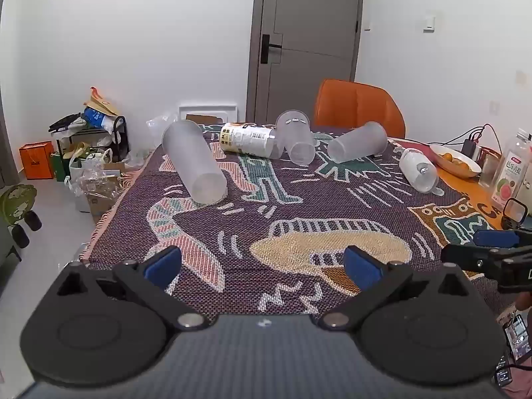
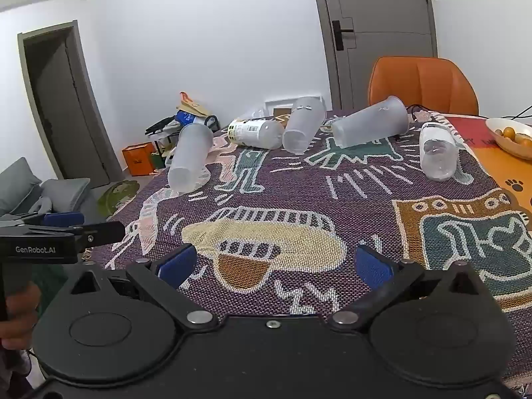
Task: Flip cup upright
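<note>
Several frosted plastic cups lie on their sides on the patterned cloth: a tall one at the left (image 1: 194, 163) (image 2: 189, 158), one in the middle (image 1: 296, 138) (image 2: 302, 124), one to its right (image 1: 357, 142) (image 2: 370, 126), and a small clear one at the far right (image 1: 418, 170) (image 2: 437, 154). A labelled white bottle (image 1: 247, 139) (image 2: 256, 133) lies among them. My left gripper (image 1: 262, 267) is open and empty, low over the near cloth. My right gripper (image 2: 276, 266) is open and empty, also near the front. Each gripper shows at the edge of the other's view.
The table (image 2: 492, 163) carries a bowl of oranges (image 1: 455, 160) (image 2: 512, 136), a juice bottle (image 1: 512, 169) and cables at the right. An orange chair (image 1: 359, 108) (image 2: 422, 83) stands behind the table. Bags and boxes (image 1: 86, 153) crowd the floor at the left.
</note>
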A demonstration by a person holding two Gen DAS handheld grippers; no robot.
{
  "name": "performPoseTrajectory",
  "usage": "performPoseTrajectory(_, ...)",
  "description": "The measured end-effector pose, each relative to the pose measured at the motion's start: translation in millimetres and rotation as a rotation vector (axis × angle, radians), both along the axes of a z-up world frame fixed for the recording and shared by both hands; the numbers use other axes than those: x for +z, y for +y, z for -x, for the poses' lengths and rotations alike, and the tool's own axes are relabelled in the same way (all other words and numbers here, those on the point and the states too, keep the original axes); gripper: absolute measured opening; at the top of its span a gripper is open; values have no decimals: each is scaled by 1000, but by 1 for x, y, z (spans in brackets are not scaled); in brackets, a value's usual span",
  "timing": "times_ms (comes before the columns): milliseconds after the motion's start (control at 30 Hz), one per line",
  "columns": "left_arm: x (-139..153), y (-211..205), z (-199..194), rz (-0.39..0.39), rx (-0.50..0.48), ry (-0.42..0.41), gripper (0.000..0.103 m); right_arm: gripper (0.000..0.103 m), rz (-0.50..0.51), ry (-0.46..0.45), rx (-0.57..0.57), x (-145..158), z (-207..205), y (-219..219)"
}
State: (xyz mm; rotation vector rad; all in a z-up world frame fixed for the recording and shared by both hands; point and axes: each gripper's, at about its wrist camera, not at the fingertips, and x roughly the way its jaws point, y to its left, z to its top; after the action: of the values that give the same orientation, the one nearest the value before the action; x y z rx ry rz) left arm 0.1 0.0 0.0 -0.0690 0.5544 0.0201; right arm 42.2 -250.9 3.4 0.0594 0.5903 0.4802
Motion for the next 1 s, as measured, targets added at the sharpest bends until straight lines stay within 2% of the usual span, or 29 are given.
performPoseTrajectory(1000, 2, -5, 2, -16, -18, -6, 103, 103, -3, 7, 15, 1, 0, 2)
